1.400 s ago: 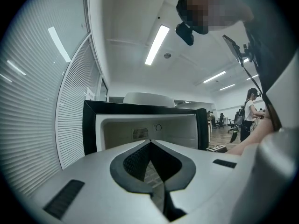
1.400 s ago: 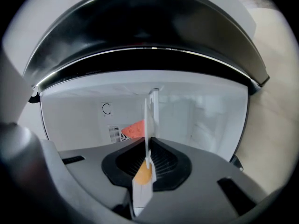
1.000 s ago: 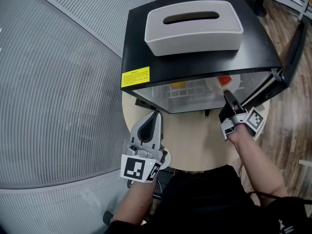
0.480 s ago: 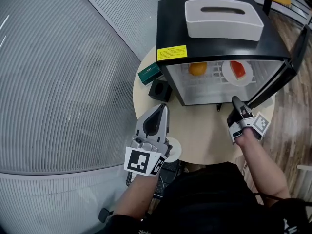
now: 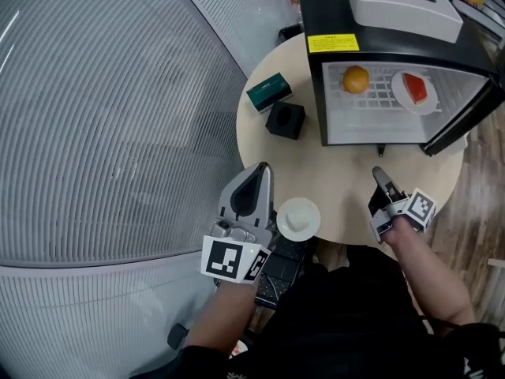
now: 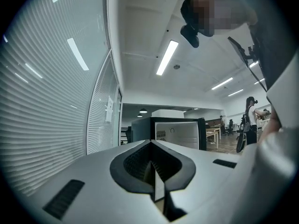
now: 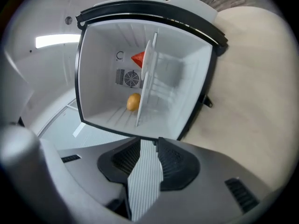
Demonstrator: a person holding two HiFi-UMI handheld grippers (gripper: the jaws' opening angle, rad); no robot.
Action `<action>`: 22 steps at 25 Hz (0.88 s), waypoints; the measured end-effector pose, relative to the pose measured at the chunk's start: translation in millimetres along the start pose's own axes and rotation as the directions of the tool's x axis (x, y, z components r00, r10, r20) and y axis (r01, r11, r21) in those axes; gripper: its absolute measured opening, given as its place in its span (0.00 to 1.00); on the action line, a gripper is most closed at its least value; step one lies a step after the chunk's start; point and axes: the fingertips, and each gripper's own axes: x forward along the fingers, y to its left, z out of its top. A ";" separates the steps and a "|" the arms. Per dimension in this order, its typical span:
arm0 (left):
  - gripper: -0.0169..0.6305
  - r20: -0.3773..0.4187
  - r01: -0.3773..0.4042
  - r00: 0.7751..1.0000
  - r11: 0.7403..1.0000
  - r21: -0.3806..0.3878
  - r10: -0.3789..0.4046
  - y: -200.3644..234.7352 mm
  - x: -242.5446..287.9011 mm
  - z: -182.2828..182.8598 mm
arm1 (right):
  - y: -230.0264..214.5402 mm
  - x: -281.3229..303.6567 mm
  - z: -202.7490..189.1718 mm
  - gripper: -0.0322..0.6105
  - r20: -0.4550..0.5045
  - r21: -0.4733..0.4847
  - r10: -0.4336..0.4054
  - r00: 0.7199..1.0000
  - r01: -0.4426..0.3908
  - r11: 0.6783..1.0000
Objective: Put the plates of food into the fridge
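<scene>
The black mini fridge (image 5: 331,22) stands open at the back of the round table (image 5: 339,180). On its wire shelf (image 5: 377,95) lie an orange (image 5: 356,78) and a white plate with a red wedge of food (image 5: 416,91). A small white dish (image 5: 298,218) rests at the table's near edge, just right of my left gripper (image 5: 261,169), which is shut and empty. My right gripper (image 5: 378,174) hovers over the near right of the table, well short of the fridge. Its jaws stand slightly apart with nothing between them. The right gripper view looks into the fridge (image 7: 140,69), where the orange (image 7: 133,101) and the red wedge (image 7: 138,59) show.
The fridge door (image 5: 467,121) hangs open to the right. A green box (image 5: 269,91) and a black cube (image 5: 286,120) sit left of the fridge. A white container (image 5: 406,5) lies on the fridge top. A ribbed glass wall (image 5: 118,117) runs along the left.
Both grippers have drawn back from the fridge toward the table's near edge. The right gripper has left the fridge opening. The white dish, green box and black cube have come into view.
</scene>
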 end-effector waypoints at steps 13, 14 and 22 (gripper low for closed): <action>0.03 -0.065 -0.024 0.998 1.000 0.005 0.024 42.4 -76.8 -24.4 | -42.7 -18.4 -160.8 0.21 -0.194 0.025 -0.052 0.980 0.058 0.998; 0.03 -0.070 -0.029 0.997 1.000 0.006 0.030 46.3 -83.0 -26.4 | -46.5 -19.1 -170.4 0.21 -0.205 0.020 -0.059 0.977 0.065 0.998; 0.03 -0.106 -0.045 0.993 0.999 0.011 0.045 67.9 -116.7 -40.5 | -71.0 -25.3 -241.7 0.31 -0.316 -0.063 -0.198 0.928 0.187 0.980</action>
